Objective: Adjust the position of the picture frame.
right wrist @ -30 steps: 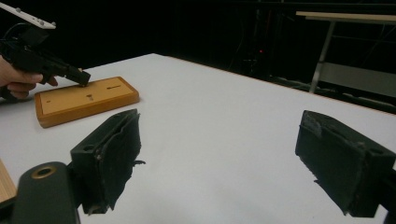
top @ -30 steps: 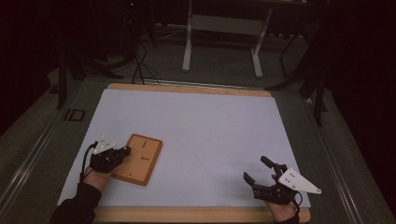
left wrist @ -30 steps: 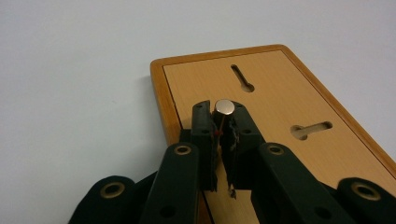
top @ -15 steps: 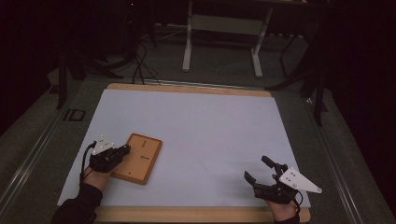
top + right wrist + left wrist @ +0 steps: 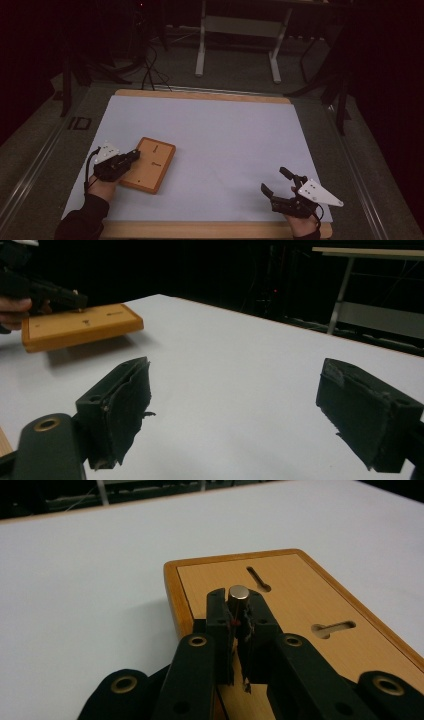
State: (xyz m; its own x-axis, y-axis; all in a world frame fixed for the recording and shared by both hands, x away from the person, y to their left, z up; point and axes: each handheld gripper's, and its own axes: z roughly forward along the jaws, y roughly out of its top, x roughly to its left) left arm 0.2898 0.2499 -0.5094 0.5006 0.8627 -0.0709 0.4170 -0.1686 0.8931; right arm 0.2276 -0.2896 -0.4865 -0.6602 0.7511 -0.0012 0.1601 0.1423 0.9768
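left gripper (image 5: 239, 611): jaws narrow, we see them pinching a small silver metal cylinder peg (image 5: 238, 594), upright, over the board's near-left corner
right gripper (image 5: 281, 189): jaws wide, nothing between, near right of the white table mat (image 5: 225, 135), well apart from the board
risk: we judge the short peg could tilt or slip from the pads, missing a slot; a nudge could shift the board
board: flat orange-brown wooden rectangular board (image 5: 305, 610), raised rim, two keyhole slots (image 5: 333, 628), near left on the mat
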